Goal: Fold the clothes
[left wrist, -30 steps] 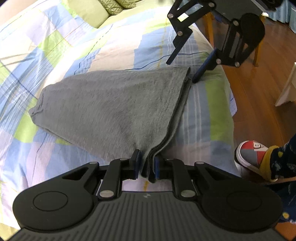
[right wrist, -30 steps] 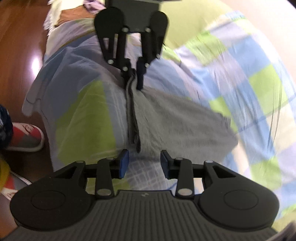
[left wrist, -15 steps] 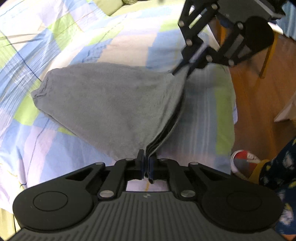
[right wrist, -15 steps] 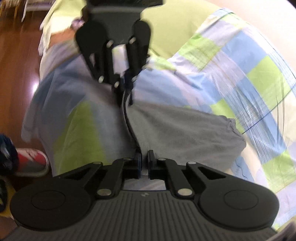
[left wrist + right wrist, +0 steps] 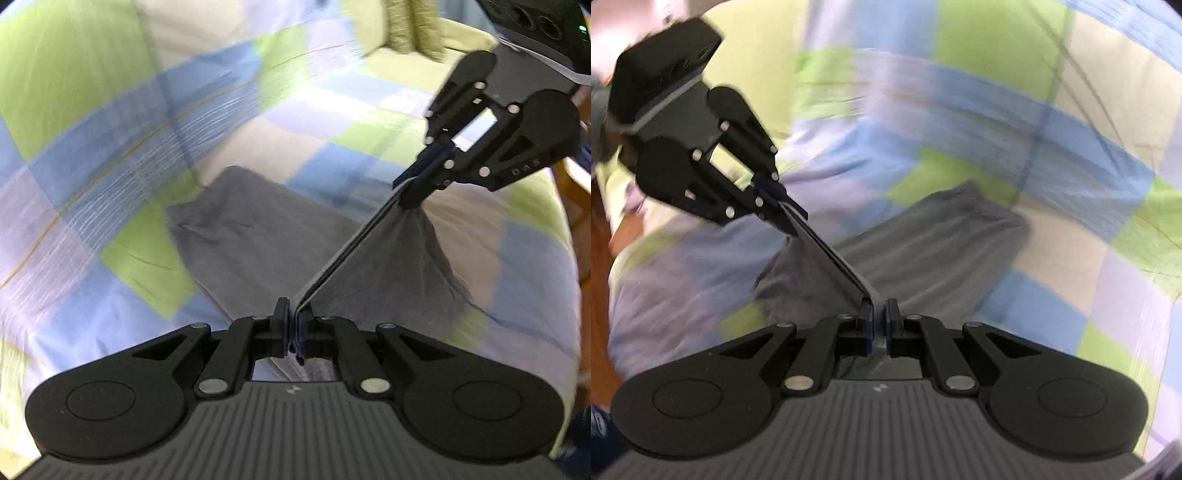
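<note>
Over checkered bedspread (image 5: 110, 155), both hand-held grippers, left (image 5: 291, 325) and right (image 5: 879, 325), clamped on grey garment (image 5: 258, 236), edge taut between

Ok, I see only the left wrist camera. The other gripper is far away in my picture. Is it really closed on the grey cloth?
Observer: Yes. In the right wrist view the right gripper has its pads nearly together, and the edge of the grey cloth sits between them, against the left pad.
Operator: And how does my own gripper look from that side?
Observer: The left gripper pinches the other end of the same edge. The edge runs straight and raised between the two grippers, and the cloth slopes down from it onto the bedspread.
</note>
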